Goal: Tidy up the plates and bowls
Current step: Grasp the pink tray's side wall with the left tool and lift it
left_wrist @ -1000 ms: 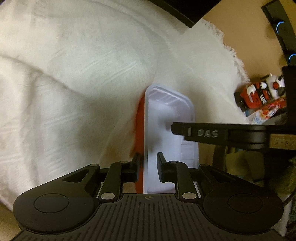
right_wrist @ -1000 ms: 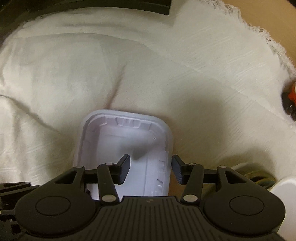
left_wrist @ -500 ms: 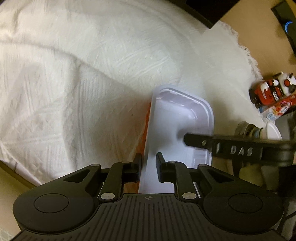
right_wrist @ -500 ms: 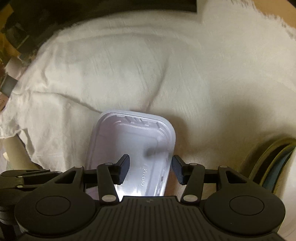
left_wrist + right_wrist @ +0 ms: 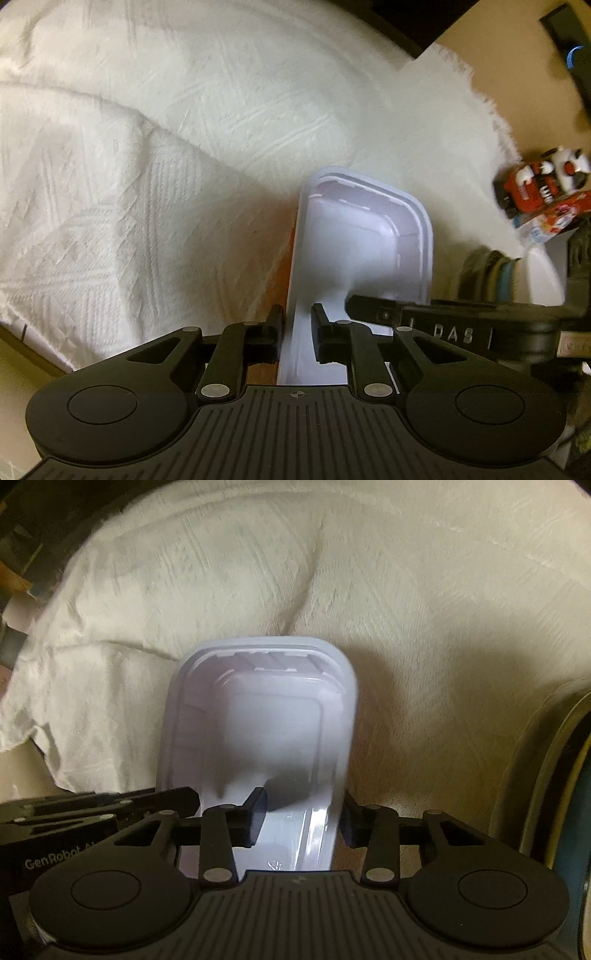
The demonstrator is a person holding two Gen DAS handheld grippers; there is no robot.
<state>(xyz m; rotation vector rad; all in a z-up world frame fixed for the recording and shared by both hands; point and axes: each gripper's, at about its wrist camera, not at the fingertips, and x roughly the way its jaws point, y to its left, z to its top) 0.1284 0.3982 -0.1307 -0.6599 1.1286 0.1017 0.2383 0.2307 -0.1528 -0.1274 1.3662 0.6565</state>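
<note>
A white rectangular plastic tray-bowl is held above a white textured cloth. My left gripper is shut on the tray's left rim; an orange edge shows just under that rim. My right gripper is shut on the tray's right wall, one finger inside and one outside. The tray's inside is empty. The right gripper's finger shows in the left wrist view, and the left gripper shows in the right wrist view.
Stacked plates with green and blue rims stand at the right; they also show in the left wrist view. A red snack packet lies at the right on the tan tabletop. The cloth's edge hangs at the left.
Both grippers have lifted the tray and carried it toward me and to the left; the cloth's left edge and the plate stack at the right have come into view.
</note>
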